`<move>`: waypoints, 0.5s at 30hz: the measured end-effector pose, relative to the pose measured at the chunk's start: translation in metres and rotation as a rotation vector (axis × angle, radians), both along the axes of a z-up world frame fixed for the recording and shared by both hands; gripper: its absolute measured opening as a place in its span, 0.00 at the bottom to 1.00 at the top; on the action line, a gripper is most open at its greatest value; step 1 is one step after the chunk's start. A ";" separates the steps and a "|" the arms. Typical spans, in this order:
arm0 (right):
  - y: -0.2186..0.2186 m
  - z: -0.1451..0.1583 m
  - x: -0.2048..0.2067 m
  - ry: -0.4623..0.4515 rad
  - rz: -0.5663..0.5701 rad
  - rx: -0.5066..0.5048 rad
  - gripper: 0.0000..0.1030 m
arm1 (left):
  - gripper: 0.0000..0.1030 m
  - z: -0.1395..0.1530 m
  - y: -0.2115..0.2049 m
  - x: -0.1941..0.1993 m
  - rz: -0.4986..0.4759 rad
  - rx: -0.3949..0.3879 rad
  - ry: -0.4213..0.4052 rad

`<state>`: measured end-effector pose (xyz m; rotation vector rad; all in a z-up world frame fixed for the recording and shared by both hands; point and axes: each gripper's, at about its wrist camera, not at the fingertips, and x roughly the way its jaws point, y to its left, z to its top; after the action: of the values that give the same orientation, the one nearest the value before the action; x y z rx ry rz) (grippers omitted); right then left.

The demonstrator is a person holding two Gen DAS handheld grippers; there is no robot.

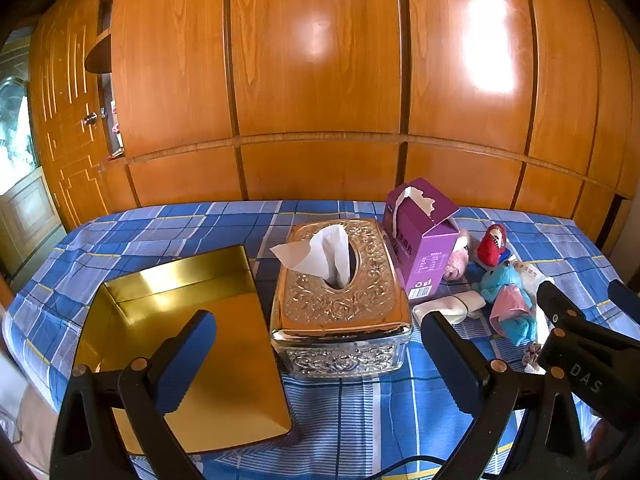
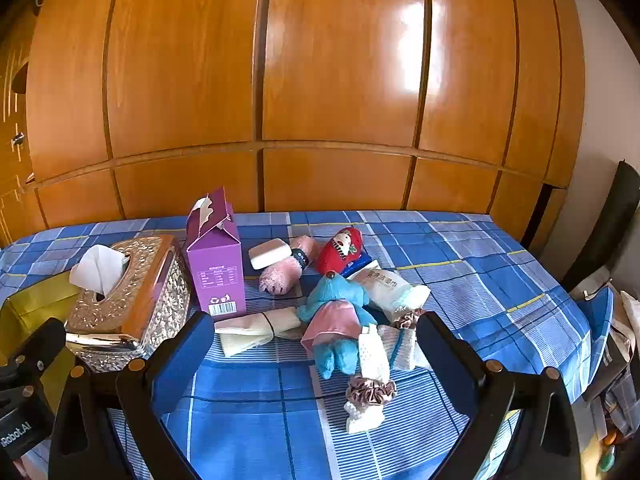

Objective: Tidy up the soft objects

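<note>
Both hand-held grippers hang above the near edge of the blue checked tablecloth (image 2: 460,248) with nothing between their fingers: the left gripper (image 1: 316,364) is spread wide, its view centred on the embossed metal tissue box (image 1: 340,300), and the right gripper (image 2: 316,360) is spread just as wide over the heap of soft things. In the left wrist view an empty gold tray (image 1: 188,344) lies at lower left, just beside the tissue box. In the right wrist view the heap fills the middle of the frame: a blue plush toy in a pink skirt (image 2: 340,320), a red plush toy (image 2: 340,250) behind it, a pink fuzzy item (image 2: 284,268), a white pack of wipes (image 2: 384,288), a tied cream cloth roll (image 2: 256,326) and, nearest the fingers, a mauve scrunchie (image 2: 370,390). A purple carton (image 2: 216,264) stands between the heap and the tissue box. Nothing looks sorted yet, so this reads as the opening approach. The next move likely calls for the right gripper to drop onto one near item, probably the scrunchie or the blue toy, close gently, and carry it leftward past the carton and tissue box to the tray.
</note>
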<state>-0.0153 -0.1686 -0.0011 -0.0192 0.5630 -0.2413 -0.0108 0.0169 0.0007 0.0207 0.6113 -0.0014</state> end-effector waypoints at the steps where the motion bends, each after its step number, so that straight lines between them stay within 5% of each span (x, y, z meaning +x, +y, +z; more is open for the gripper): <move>1: 0.000 0.000 0.000 -0.001 0.000 0.000 1.00 | 1.00 0.000 0.000 0.000 0.000 0.000 0.000; 15: -0.002 0.004 -0.002 -0.018 -0.006 0.000 1.00 | 1.00 0.000 0.000 -0.002 -0.007 -0.004 0.002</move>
<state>-0.0169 -0.1705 0.0029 -0.0150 0.5455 -0.2472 -0.0124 0.0164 0.0008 0.0186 0.6135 -0.0098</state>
